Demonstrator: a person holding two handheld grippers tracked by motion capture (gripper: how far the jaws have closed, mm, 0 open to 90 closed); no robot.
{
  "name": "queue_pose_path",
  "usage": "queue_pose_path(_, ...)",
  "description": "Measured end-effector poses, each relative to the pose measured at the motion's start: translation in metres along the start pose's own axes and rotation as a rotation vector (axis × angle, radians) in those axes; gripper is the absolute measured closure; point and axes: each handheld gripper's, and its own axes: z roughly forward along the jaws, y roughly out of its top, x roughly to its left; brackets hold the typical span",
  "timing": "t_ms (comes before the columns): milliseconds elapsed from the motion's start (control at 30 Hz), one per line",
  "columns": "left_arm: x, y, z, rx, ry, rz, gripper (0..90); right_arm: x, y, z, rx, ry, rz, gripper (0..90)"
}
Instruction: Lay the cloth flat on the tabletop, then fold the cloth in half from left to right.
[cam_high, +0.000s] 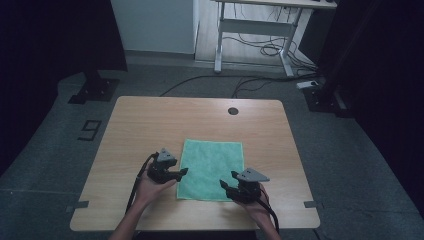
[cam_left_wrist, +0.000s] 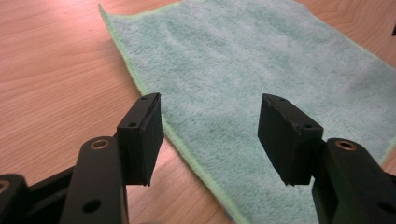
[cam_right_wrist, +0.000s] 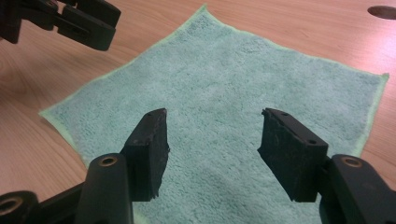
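A green cloth (cam_high: 211, 169) lies flat on the wooden table (cam_high: 150, 125), near its front edge. My left gripper (cam_high: 183, 171) hovers at the cloth's left edge, open, its jaws straddling that edge (cam_left_wrist: 177, 135) with nothing between them. My right gripper (cam_high: 223, 184) stands open over the cloth's near right part (cam_right_wrist: 219, 140), jaws wide apart and empty. The left gripper (cam_right_wrist: 88, 28) also appears at the top left of the right gripper view, beside the cloth's far corner.
A round cable hole (cam_high: 233, 111) sits near the table's far edge. Bare wood surrounds the cloth on all sides. Beyond the table are a white desk frame (cam_high: 255, 30), floor cables (cam_high: 240, 82) and dark stands (cam_high: 95, 87).
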Motion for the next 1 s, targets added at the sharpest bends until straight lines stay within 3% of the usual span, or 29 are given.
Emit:
queue_pose_path(500, 0.011, 0.006, 0.004, -0.006, 0.02, -0.022, 39.7, 0.006, 0.004, 0.007, -0.007, 0.019, 0.014, 41.3)
queue_pose_path(633, 0.016, 0.012, 0.006, -0.003, 0.061, -0.019, 38.7, 0.008, 0.005, 0.009, -0.005, 0.03, 0.007, 41.7)
queue_pose_path(1000, 0.032, 0.036, 0.018, -0.009, 0.102, 0.0, 40.8, 0.014, 0.013, 0.014, -0.023, 0.049, -0.01, 42.9)
